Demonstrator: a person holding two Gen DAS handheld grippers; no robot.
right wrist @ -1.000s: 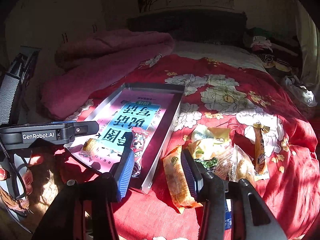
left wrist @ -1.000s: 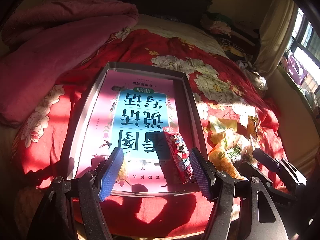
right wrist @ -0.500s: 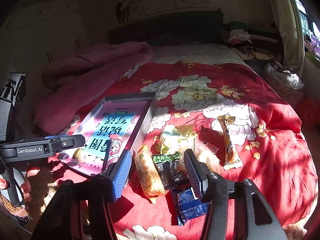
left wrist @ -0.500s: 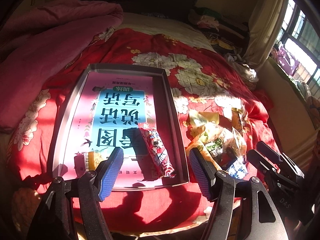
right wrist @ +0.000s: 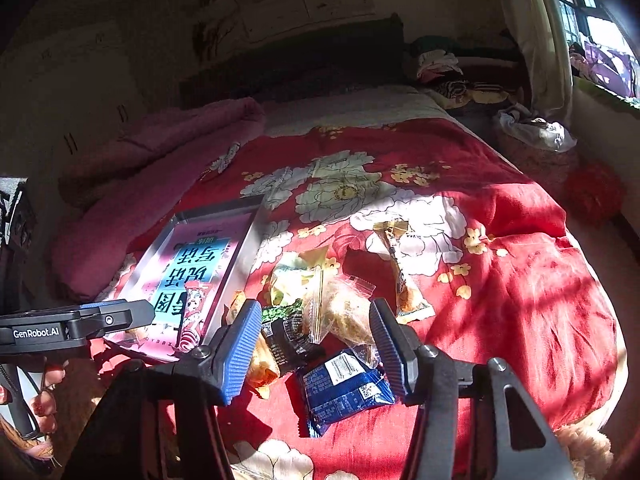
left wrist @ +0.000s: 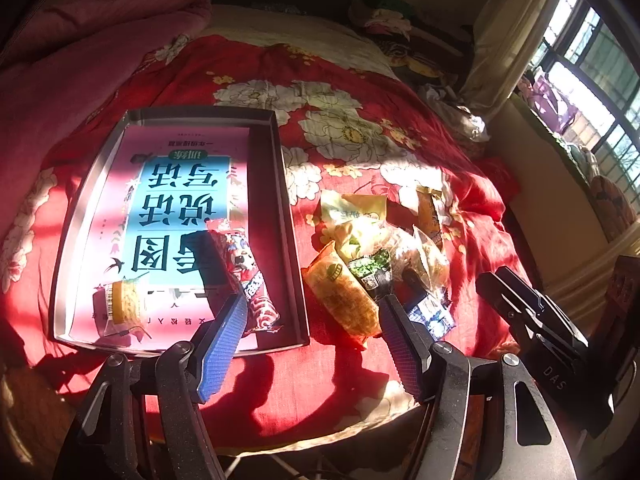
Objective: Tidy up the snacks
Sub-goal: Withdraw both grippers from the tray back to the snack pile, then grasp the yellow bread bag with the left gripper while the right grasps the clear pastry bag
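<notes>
The loose snacks lie in a heap on the red floral bed quilt, just beside the long right wall of the shallow grey metal tray, and the heap sits directly ahead of the right tongs, whose jaws are opening with nothing pinched between them. Nearest those tongs is the flat blue foil packet, lying slightly skewed just below and between the blue ribbed pads, with a dark crinkled packet printed with green leaves touching it on the left. The right hand is therefore the nearer one, I judge. An orange pillow-shaped pack lies with its long axis slanting toward the tray corner; a slim orange bar in a clear wrapper lies apart on the far side, pointing away. The left tongs stand spread and empty, above the tray's near right corner. Inside the tray, on a pink and blue printed book cover, already rest a red and white glossy stick pack and a small yellow wrapped cake. All wrappers look thin, slippery and crushable.
</notes>
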